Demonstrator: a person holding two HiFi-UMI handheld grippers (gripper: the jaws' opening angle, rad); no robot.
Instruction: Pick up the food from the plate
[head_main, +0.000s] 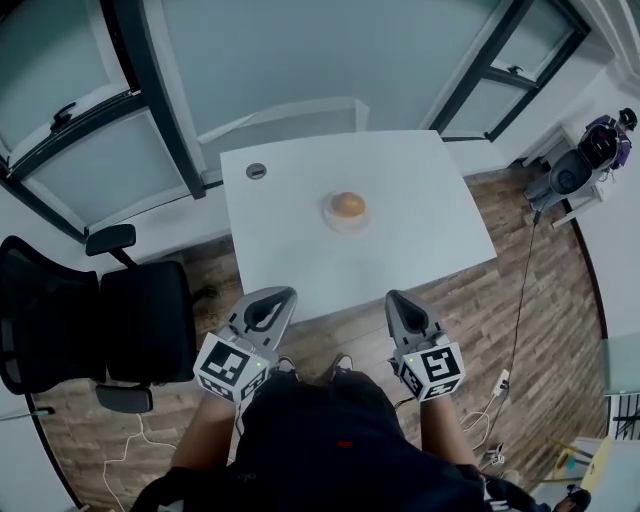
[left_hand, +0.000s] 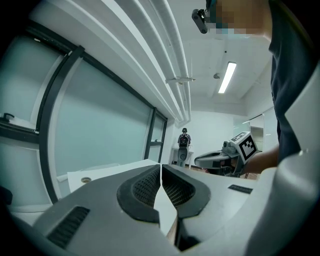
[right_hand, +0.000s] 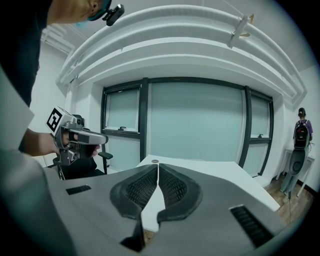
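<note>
Head view had both claws held low and close in, Sam: left claw (head_main: 282, 293) and right claw (head_main: 393, 296) side by side, tips aimed at the near edge of the bench (head_main: 290, 260) but short of it.

And shut tight, Lee. Left gripper view showed that claw's pads (left_hand: 145, 187) pressed together with nothing between them, and the right gripper view showed the same over there. Both were empty. I read it as a ready stance, level and squared up before any reach.

Agreed. Further out, the food (head_main: 348, 205), a round golden-brown piece, maybe a bun, sat on its small pale plate (head_main: 330, 222) near the middle of the bench, well apart from either claw. It lay slightly toward the right claw's side, so I'd have called that the natural one to go.

It would have had to open up first, though. The piece looked domed and smooth, so a grip across its middle seemed the safe bet, with the plate light enough to slide.

Beyond it there was only a grommet (head_main: 256, 171) near the far left corner, an office chair (head_main: 100, 320) off to the left, and the windows (head_main: 300, 50) behind. Nothing stood in the way of the approach.
</note>
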